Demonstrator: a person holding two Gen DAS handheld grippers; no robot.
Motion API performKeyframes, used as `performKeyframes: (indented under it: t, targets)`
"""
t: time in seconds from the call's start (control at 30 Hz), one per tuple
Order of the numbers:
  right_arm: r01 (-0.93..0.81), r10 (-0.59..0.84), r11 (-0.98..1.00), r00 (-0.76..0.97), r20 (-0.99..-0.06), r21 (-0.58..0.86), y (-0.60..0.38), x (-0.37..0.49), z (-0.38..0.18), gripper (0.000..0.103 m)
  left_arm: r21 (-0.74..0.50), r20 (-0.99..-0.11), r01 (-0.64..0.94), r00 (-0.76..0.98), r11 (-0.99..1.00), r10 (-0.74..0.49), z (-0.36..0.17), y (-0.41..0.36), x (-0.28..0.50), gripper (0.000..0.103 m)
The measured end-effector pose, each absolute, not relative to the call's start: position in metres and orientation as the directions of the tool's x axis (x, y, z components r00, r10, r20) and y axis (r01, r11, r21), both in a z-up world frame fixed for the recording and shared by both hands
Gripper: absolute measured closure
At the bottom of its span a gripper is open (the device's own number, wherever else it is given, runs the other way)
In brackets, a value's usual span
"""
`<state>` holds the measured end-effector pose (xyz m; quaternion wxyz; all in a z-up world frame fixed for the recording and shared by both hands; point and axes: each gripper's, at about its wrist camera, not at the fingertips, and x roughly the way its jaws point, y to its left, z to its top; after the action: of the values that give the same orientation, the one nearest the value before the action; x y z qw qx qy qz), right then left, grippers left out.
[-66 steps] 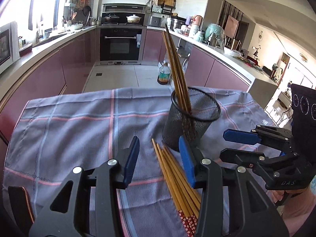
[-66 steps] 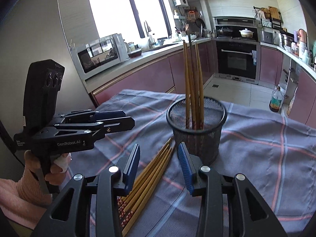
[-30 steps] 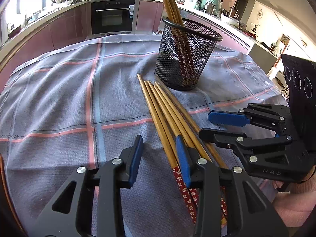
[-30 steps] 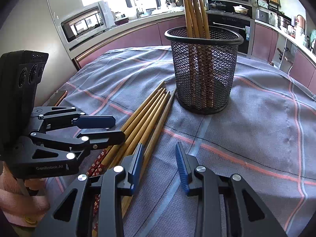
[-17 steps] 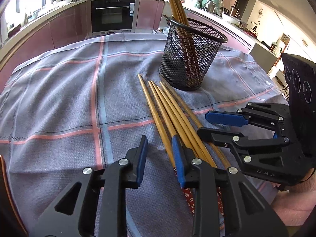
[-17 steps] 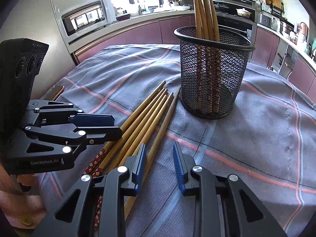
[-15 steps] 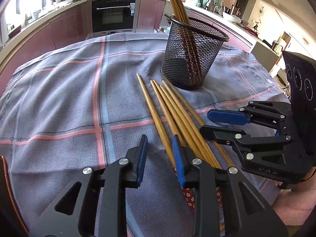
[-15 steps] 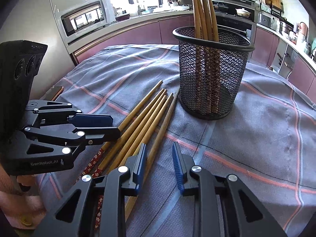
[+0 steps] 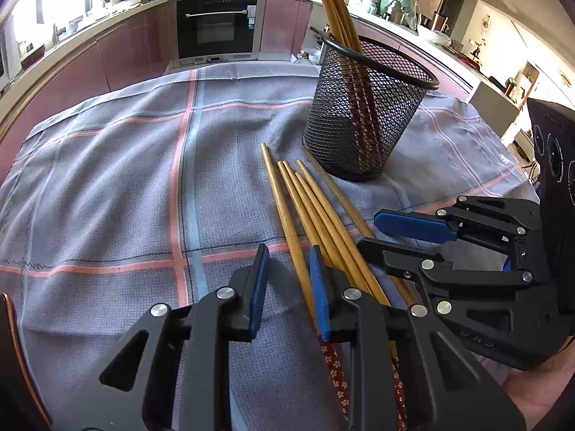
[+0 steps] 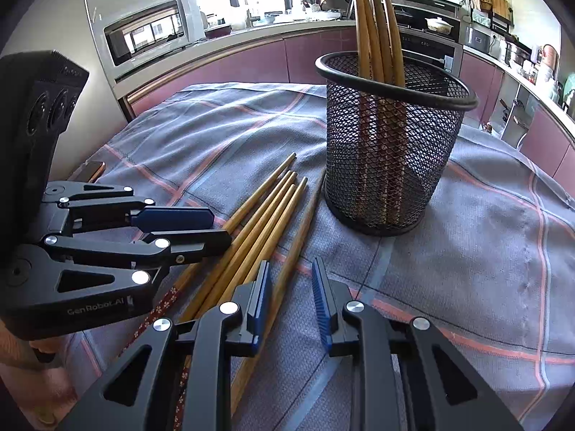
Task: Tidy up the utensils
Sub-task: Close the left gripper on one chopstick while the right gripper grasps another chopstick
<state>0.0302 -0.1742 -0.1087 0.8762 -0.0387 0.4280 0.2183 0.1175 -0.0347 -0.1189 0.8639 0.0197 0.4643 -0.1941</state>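
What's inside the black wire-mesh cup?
The black wire-mesh cup holds several brown wooden chopsticks standing upright, leaning on its rim, tips well above it. Through the mesh their shafts show darkly; the exact count and the cup's floor cannot be made out.

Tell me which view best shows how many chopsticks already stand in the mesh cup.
The right wrist view: the chopsticks in the cup fan apart above the mesh cup, so about four separate tips show. In the left wrist view they overlap into one tight bundle, tips cut off by the frame edge.
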Motion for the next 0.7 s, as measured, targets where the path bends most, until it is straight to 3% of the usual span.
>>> performKeyframes:
  t: [0.1, 0.53, 0.7]
  targets:
    - [-0.414, 0.382, 0.895, 0.522, -0.763, 0.165, -0.1788, 0.0319, -0.1090, 0.094, -0.151, -0.813, 0.333, 0.494, 0.931, -0.308, -0.1191, -0.0335, 0.1183, 0.093]
    - [-0.405, 0.380, 0.898, 0.522, -0.764, 0.170, -0.1773, 0.0393, -0.1098, 0.094, -0.141, -0.821, 0.306, 0.496, 0.942, -0.284, -0.1207, -0.0364, 0.1258, 0.091]
    - [-0.396, 0.390, 0.899, 0.526, -0.756, 0.188, -0.1834, 0.0366, -0.1082, 0.096, -0.160, -0.817, 0.278, 0.502, 0.947, -0.285, -0.1203, -0.0336, 0.1257, 0.095]
